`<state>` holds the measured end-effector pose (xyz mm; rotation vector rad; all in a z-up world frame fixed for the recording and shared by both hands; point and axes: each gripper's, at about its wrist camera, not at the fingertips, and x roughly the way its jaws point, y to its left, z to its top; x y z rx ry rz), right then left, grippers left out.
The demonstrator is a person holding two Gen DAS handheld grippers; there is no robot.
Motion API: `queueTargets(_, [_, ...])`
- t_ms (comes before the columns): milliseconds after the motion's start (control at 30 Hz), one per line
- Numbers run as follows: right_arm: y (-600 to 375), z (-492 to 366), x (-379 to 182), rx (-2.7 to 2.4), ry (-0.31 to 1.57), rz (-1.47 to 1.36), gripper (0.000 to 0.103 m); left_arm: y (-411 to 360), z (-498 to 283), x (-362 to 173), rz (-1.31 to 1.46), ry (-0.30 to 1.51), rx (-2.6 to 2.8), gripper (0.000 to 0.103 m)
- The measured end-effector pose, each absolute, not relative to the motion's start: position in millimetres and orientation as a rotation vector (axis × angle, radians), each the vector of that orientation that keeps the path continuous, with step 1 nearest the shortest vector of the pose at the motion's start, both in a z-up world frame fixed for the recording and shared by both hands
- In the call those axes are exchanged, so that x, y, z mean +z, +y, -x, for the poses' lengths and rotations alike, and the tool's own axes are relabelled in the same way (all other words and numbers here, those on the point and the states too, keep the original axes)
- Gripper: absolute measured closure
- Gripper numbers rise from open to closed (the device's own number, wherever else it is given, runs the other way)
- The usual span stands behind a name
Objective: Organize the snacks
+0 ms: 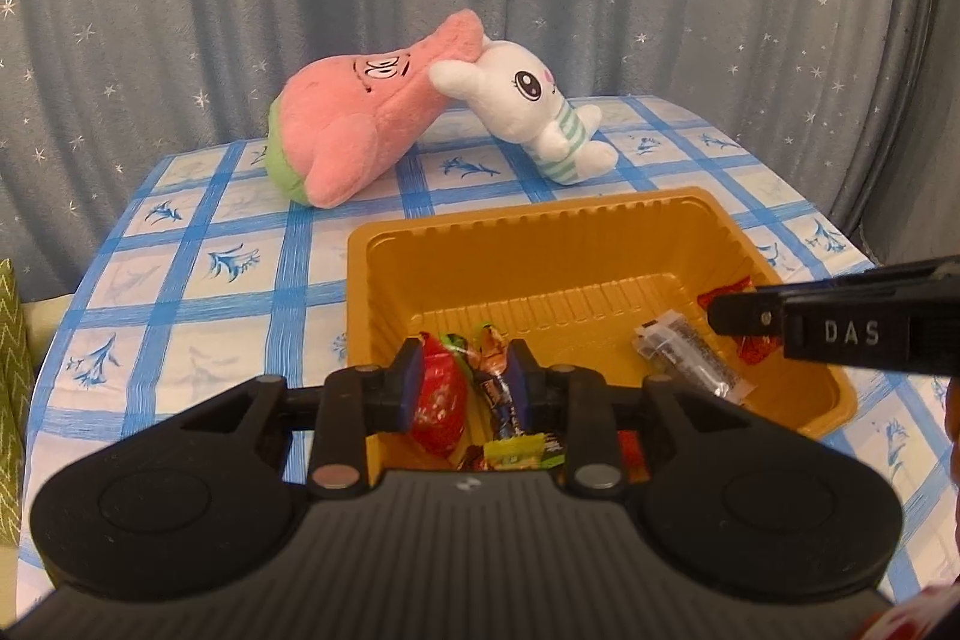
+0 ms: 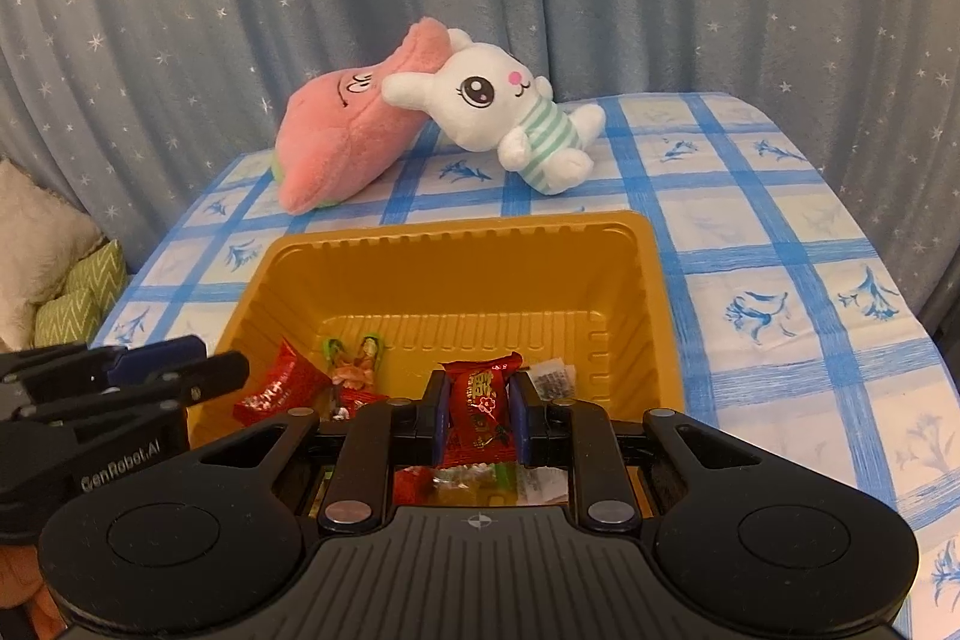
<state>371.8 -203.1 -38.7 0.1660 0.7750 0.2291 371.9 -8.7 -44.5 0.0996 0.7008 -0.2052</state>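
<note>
The right hand-held gripper (image 2: 478, 415) is pinching a red candy packet (image 2: 480, 400) between its blue pads, the packet standing roughly upright, its long axis running from the jaws up toward the far wall of the tray, printed face to the camera. The left hand-held gripper (image 1: 462, 382) hangs low over the near left part of the tray; a red wrapper (image 1: 441, 400) and a dark twisted candy (image 1: 501, 400) show between its pads, the red one against the left pad, but whether the pads actually press on them I cannot tell. Both tools are over the yellow plastic tray (image 2: 651, 292), which sits on the bench (image 2: 780, 250) under a blue checked cloth. Several snacks already lie in the tray — a red packet (image 2: 273, 391) and a green-tipped twist candy (image 2: 354, 361) on the left, a clear bar wrapper (image 1: 690, 361) on the right, most with long axes angled toward the back wall. No snacks lie on the visible cloth, so the gathering looks nearly done; what remains is setting down the pinched pieces. Behind the tray a pink plush (image 1: 360, 124) and a white rabbit plush (image 1: 534, 112) lean together.
</note>
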Motion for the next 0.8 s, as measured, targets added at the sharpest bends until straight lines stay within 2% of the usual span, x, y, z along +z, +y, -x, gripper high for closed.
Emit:
queueTargets(67, [-200.5, -373.0, -38.0, 0.234, 0.775, -0.17, 0.082, -7.6, -370.5, -46.1, -0.099, 0.705, -0.201, 0.071])
queueTargets(300, [-196.7, -378.8, -39.8, 0.249, 0.775, -0.19, 0.082, -5.9, -368.2, -52.1, -0.101, 0.716, -0.199, 0.067])
queueTargets(433, [-202.3, -382.2, -39.8, 0.285, 0.765, -0.266, 0.081, -4.0, -367.5, -53.4, -0.101, 0.719, -0.193, 0.057])
queueTargets(500, [-205.0, -381.3, -38.0, 0.267, 0.75, -0.272, 0.072, -3.6, -365.6, -53.8, -0.104, 0.719, -0.19, 0.052])
queueTargets(533, [-206.9, -380.7, -37.1, 0.262, 0.743, -0.28, 0.054, -3.2, -365.0, -54.0, -0.104, 0.719, -0.189, 0.049])
queueTargets(567, [-209.0, -380.4, -36.2, 0.261, 0.737, -0.294, 0.044, -2.7, -364.0, -54.2, -0.104, 0.719, -0.186, 0.045])
queueTargets(800, [-223.8, -368.1, -30.6, 0.2, 0.745, -0.293, 0.044, 0.3, -348.5, -48.7, -0.101, 0.692, -0.162, 0.019])
